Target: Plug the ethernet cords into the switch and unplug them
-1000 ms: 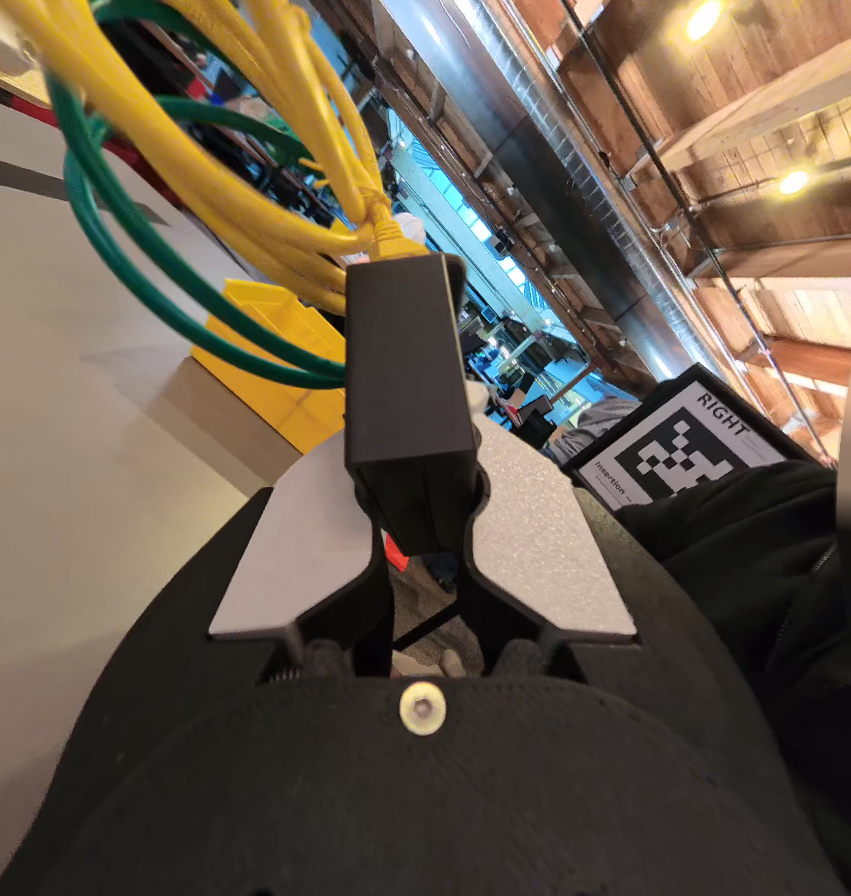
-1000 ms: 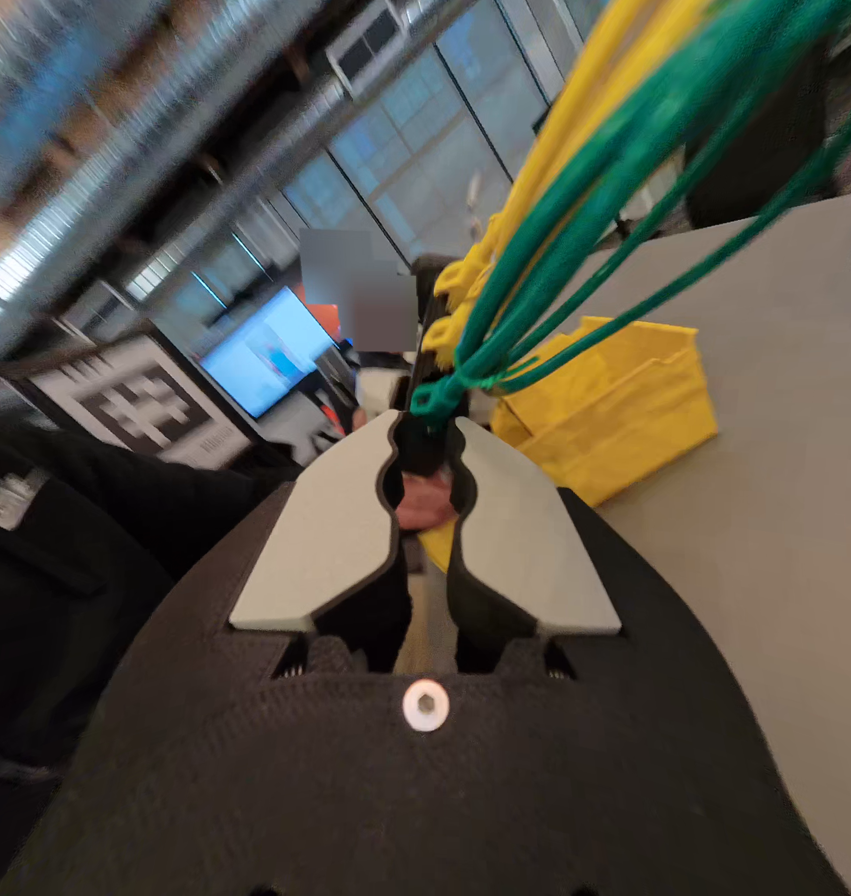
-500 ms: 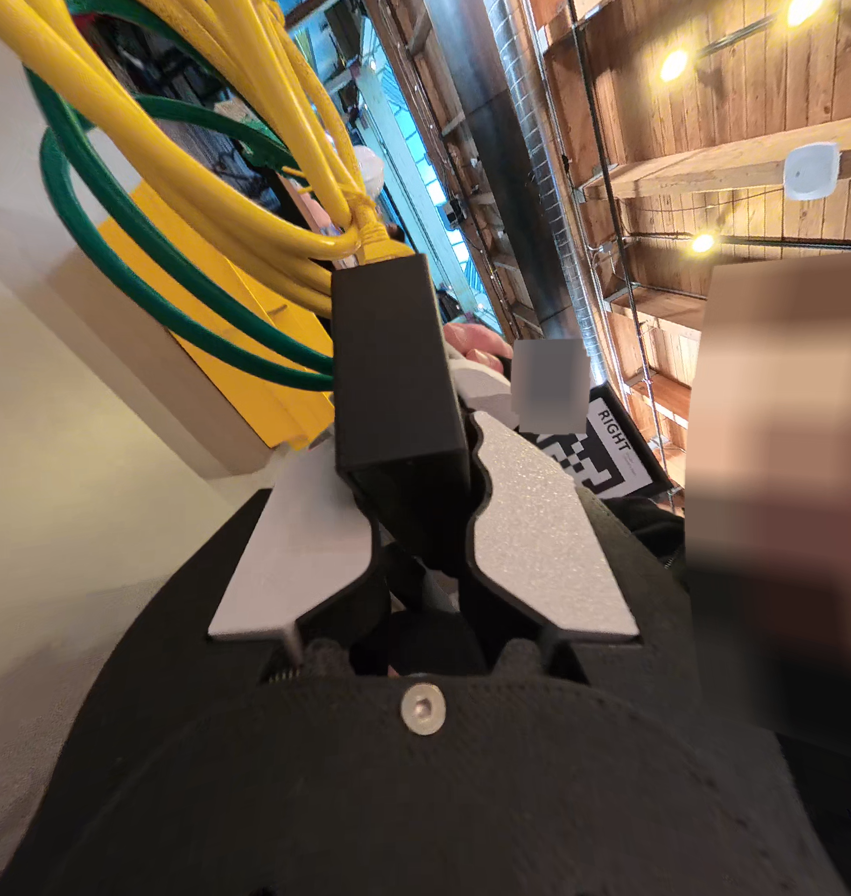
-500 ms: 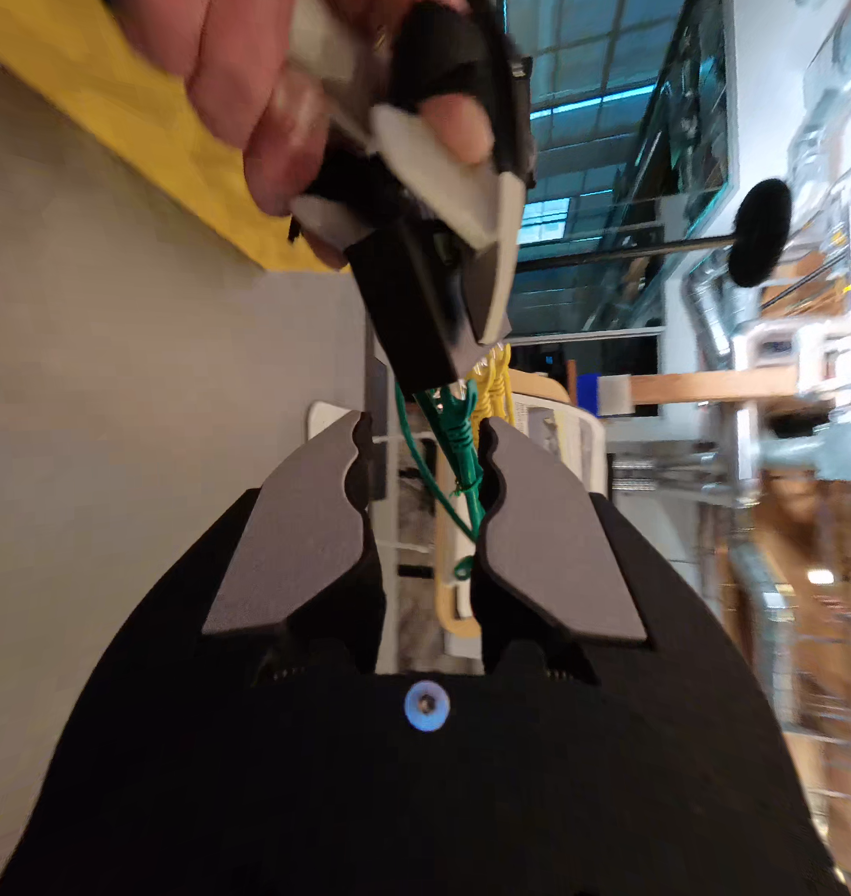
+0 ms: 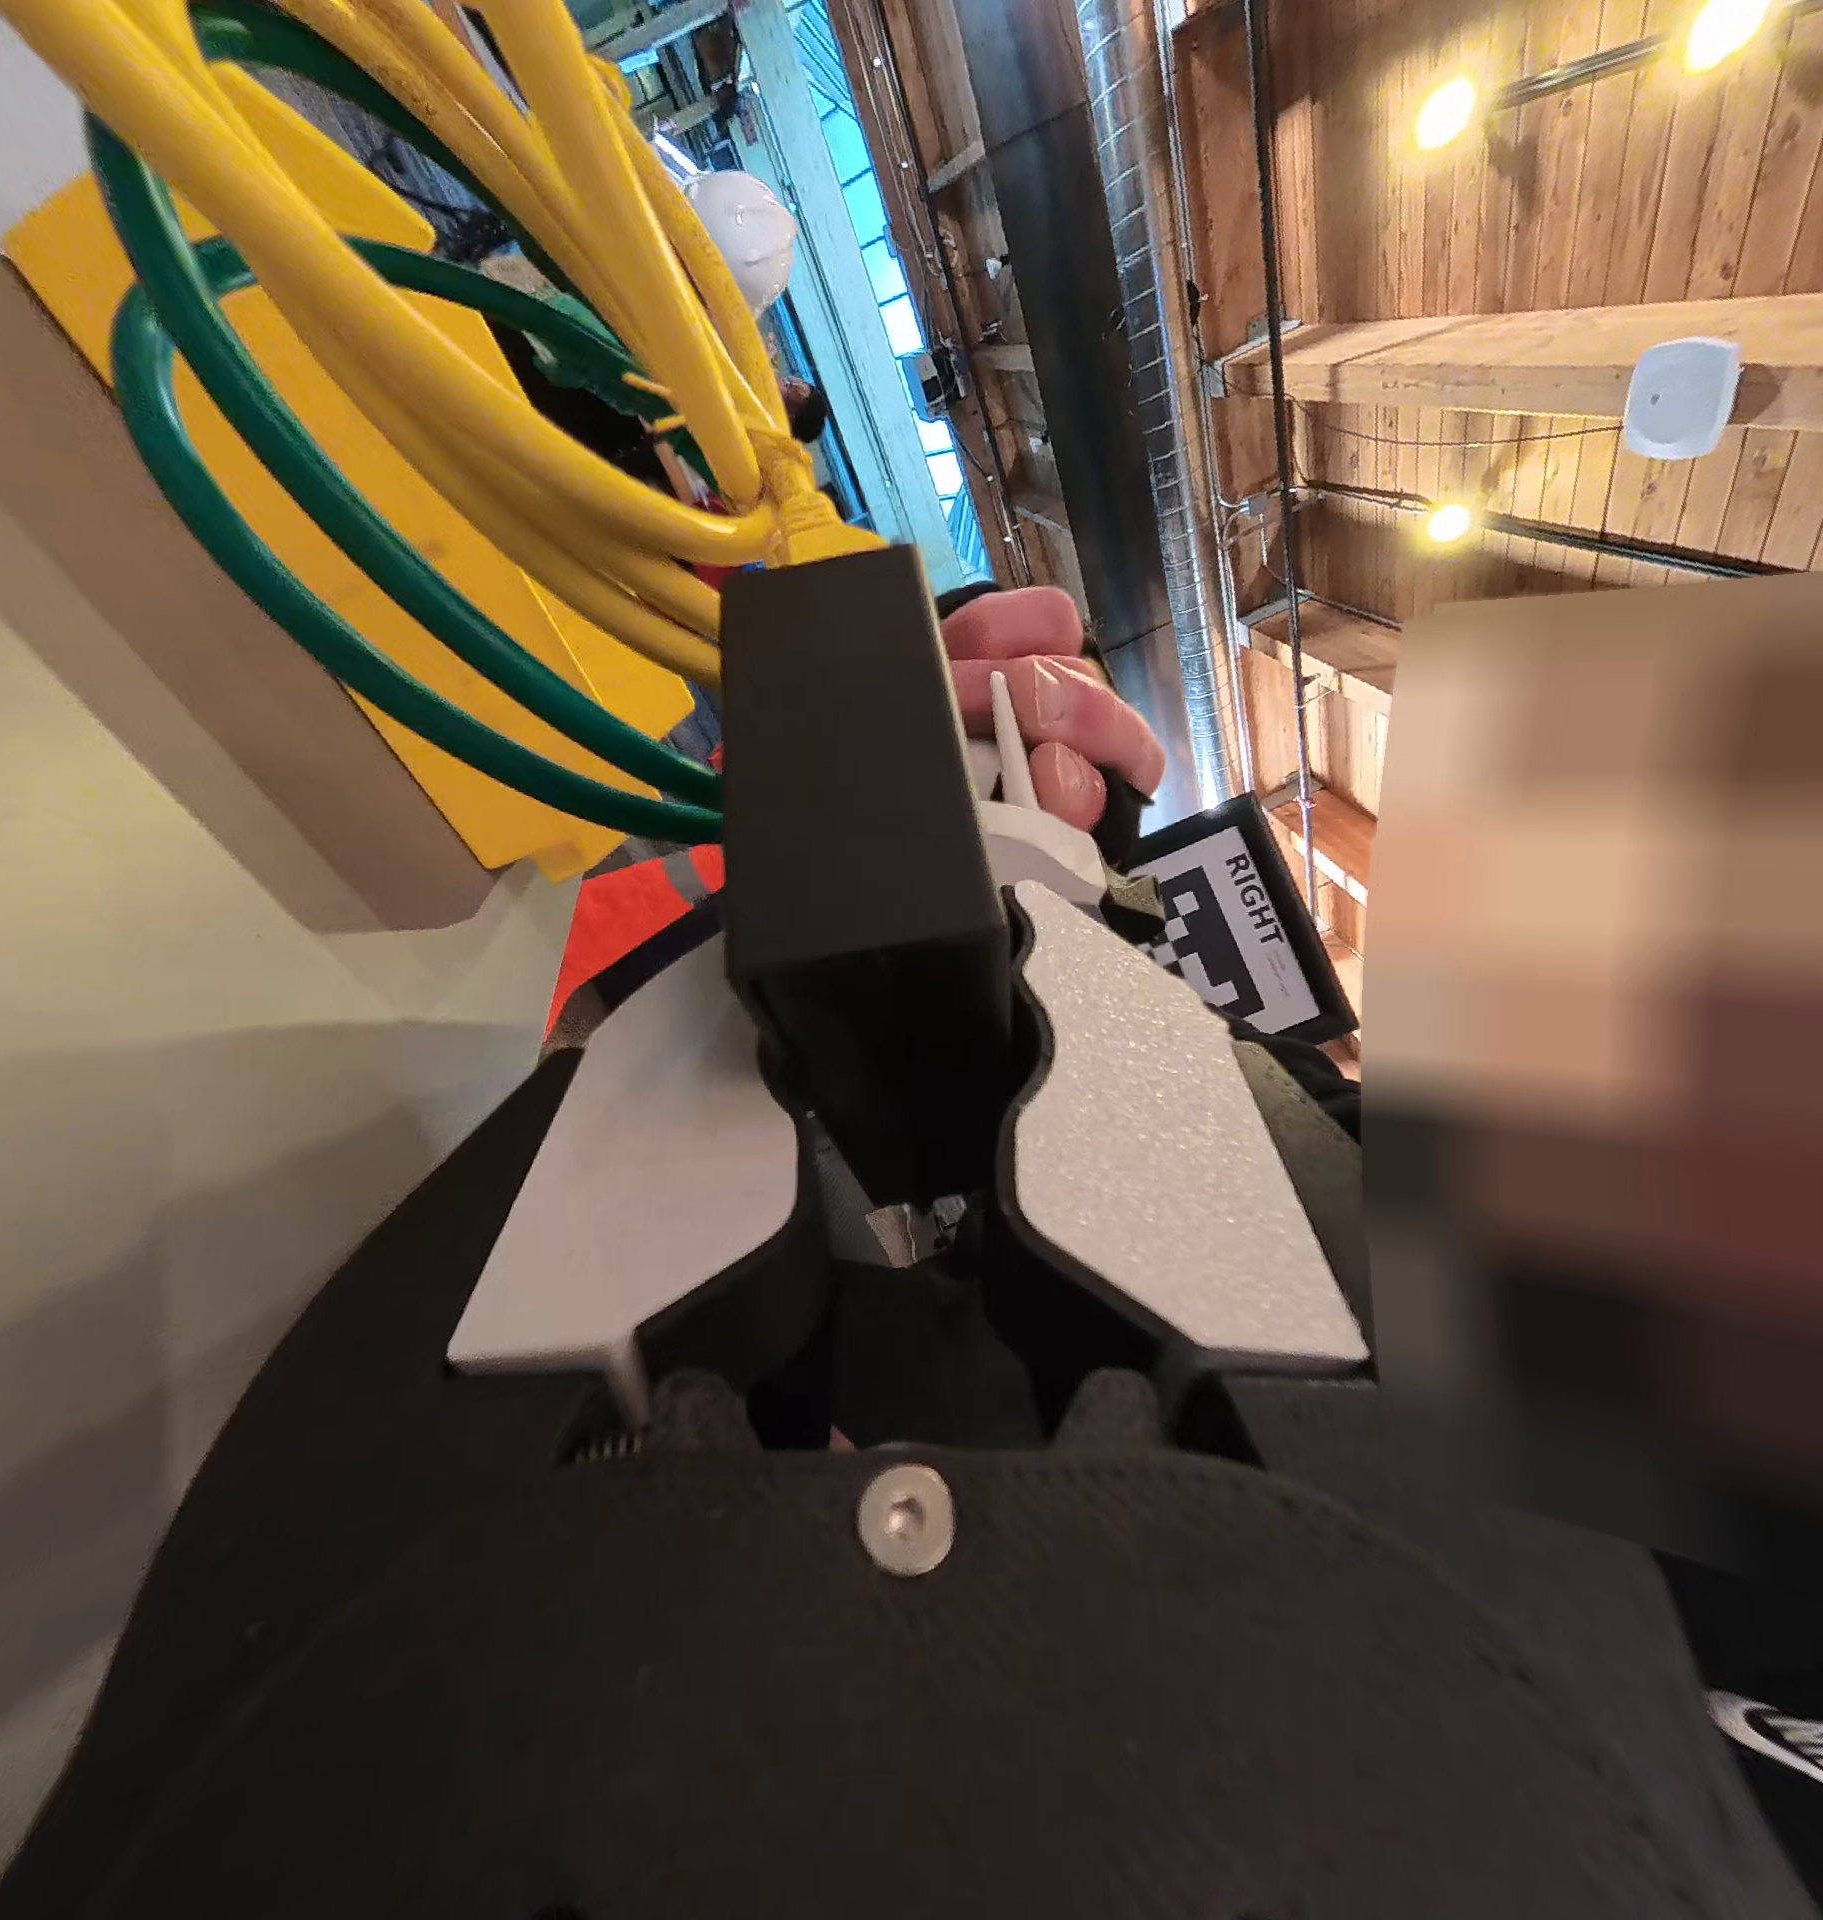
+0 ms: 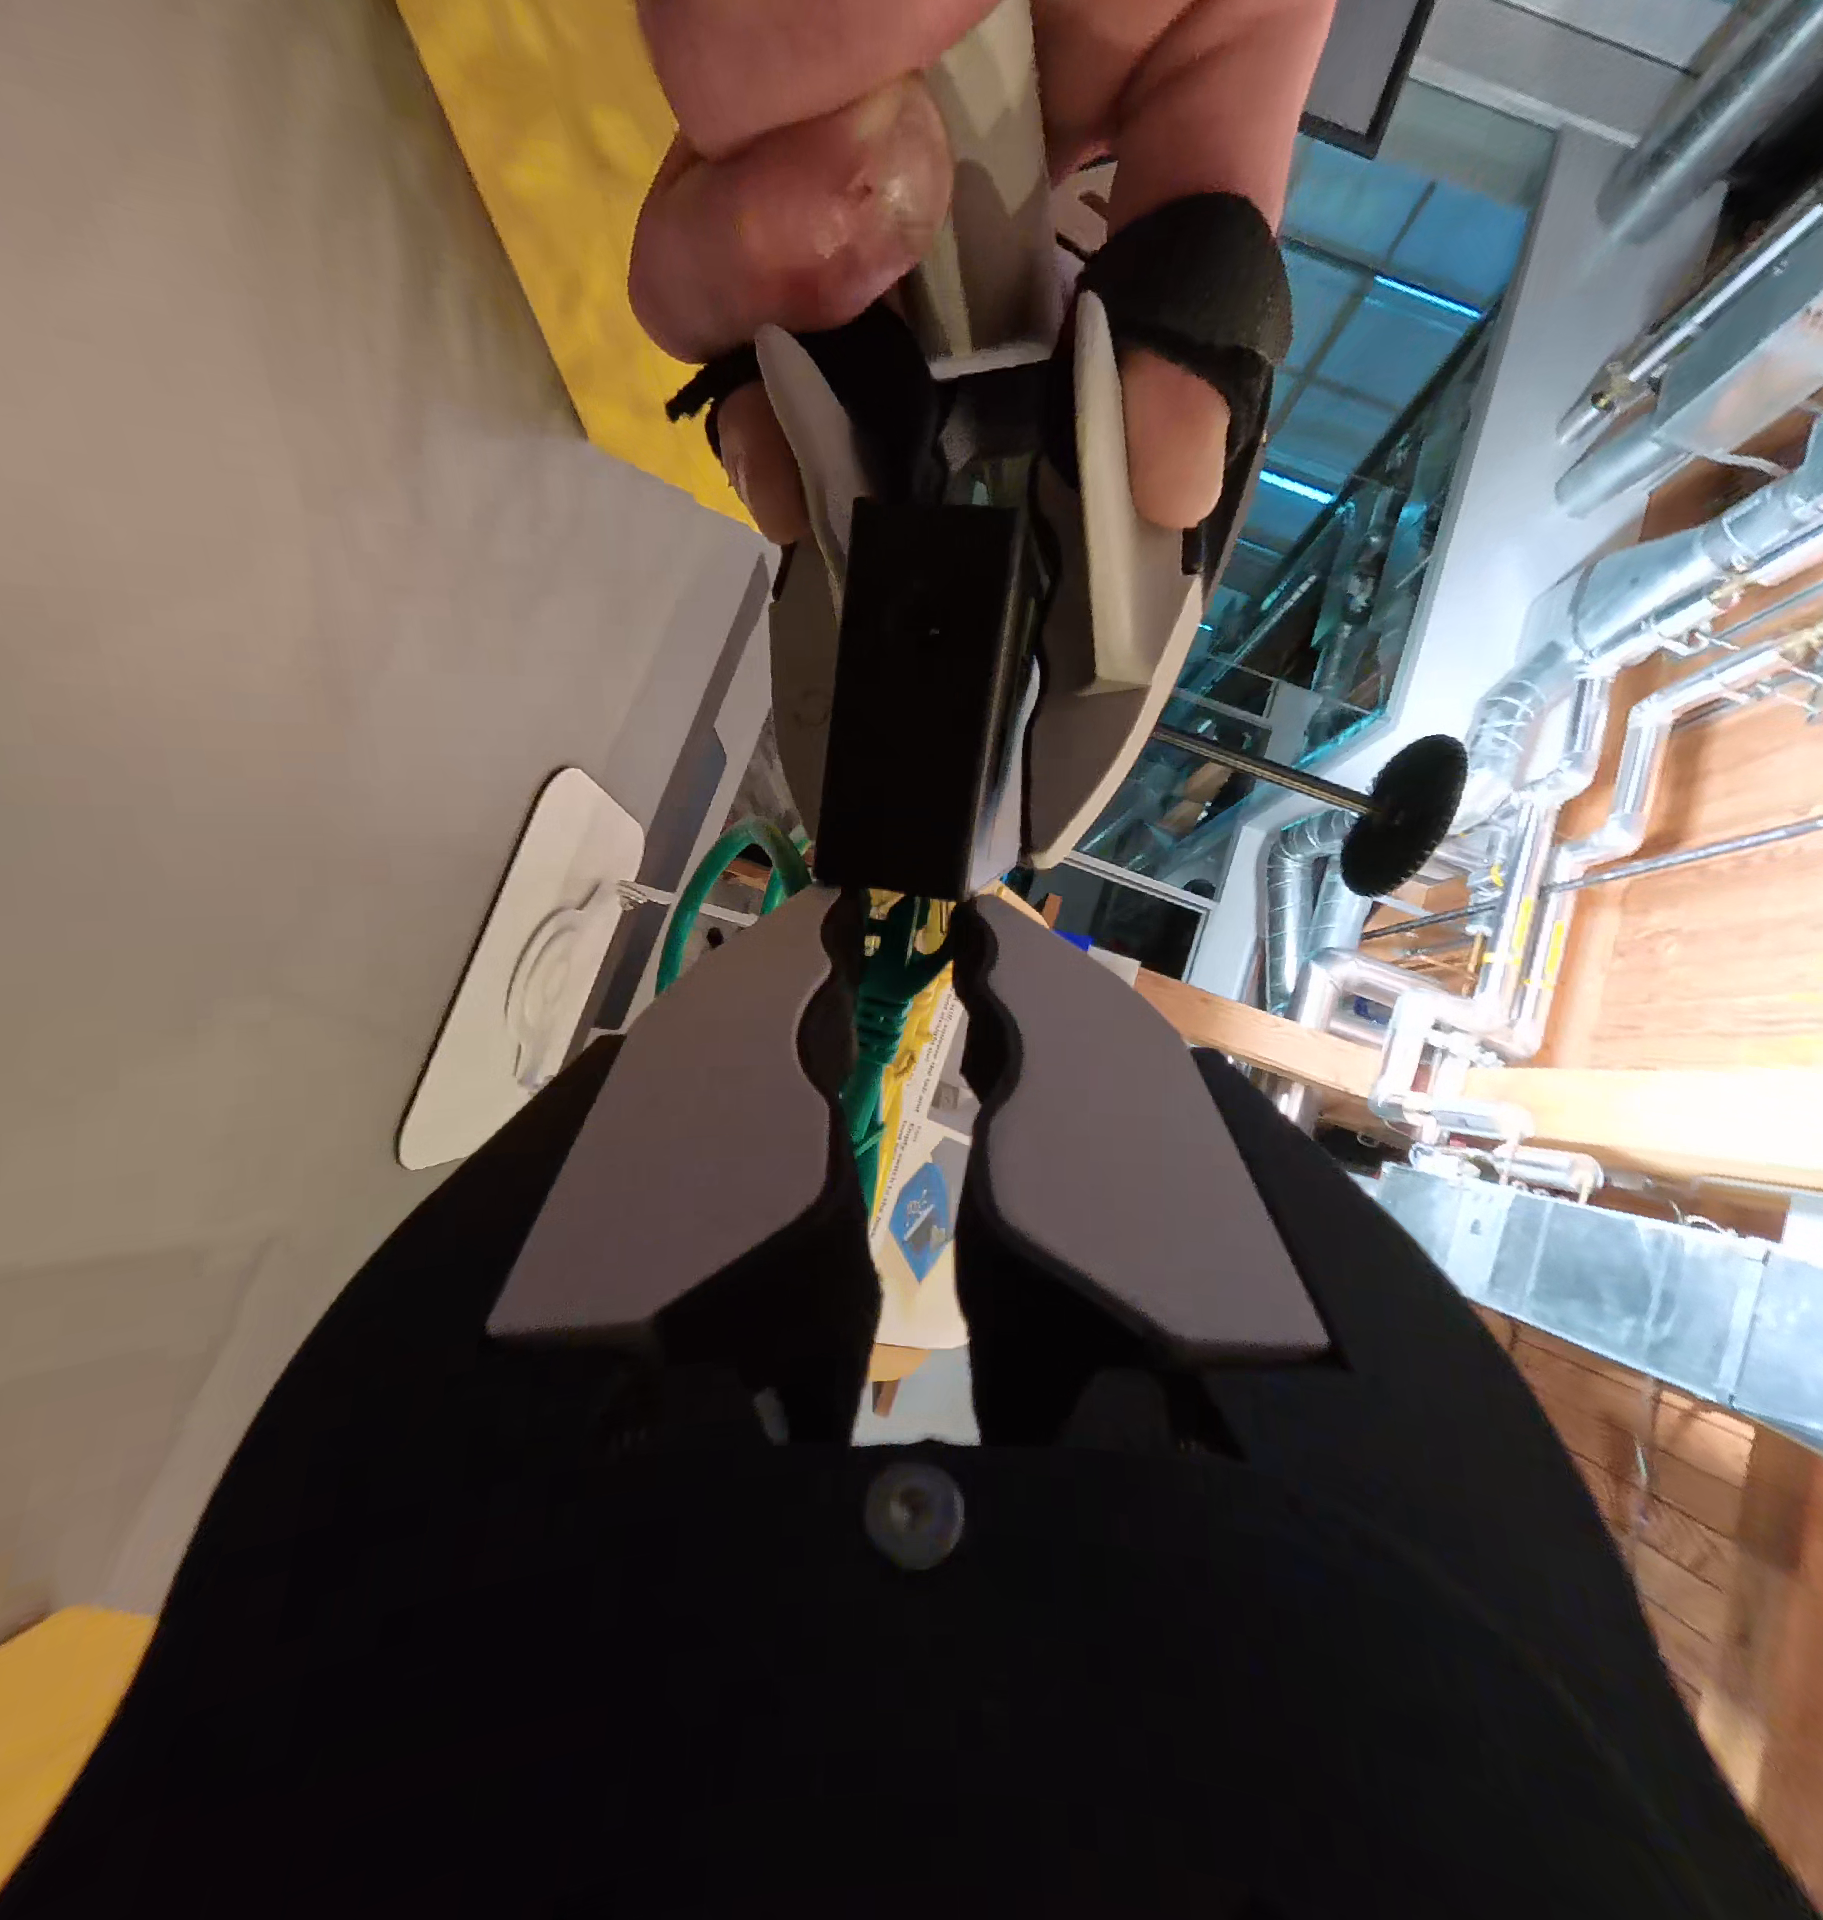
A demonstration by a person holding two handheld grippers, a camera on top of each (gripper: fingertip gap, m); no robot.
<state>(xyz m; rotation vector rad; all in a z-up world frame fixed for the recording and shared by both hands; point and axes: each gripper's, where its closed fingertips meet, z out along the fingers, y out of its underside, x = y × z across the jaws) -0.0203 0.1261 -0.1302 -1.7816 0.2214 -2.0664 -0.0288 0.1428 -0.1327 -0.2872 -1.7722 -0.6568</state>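
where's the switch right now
The black switch is clamped in the left gripper, centre of the left wrist view, with yellow cords and green cords running off its far end. In the right wrist view it sits just beyond the right gripper.

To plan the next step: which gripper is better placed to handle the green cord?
Right. The right gripper has the green cord between its fingers, close to the switch; the left gripper is busy holding the switch.

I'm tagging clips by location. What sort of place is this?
Probably an industrial workshop or lab space: a wood-plank ceiling with exposed metal ductwork, a yellow parts bin on a pale work table, and large windows.
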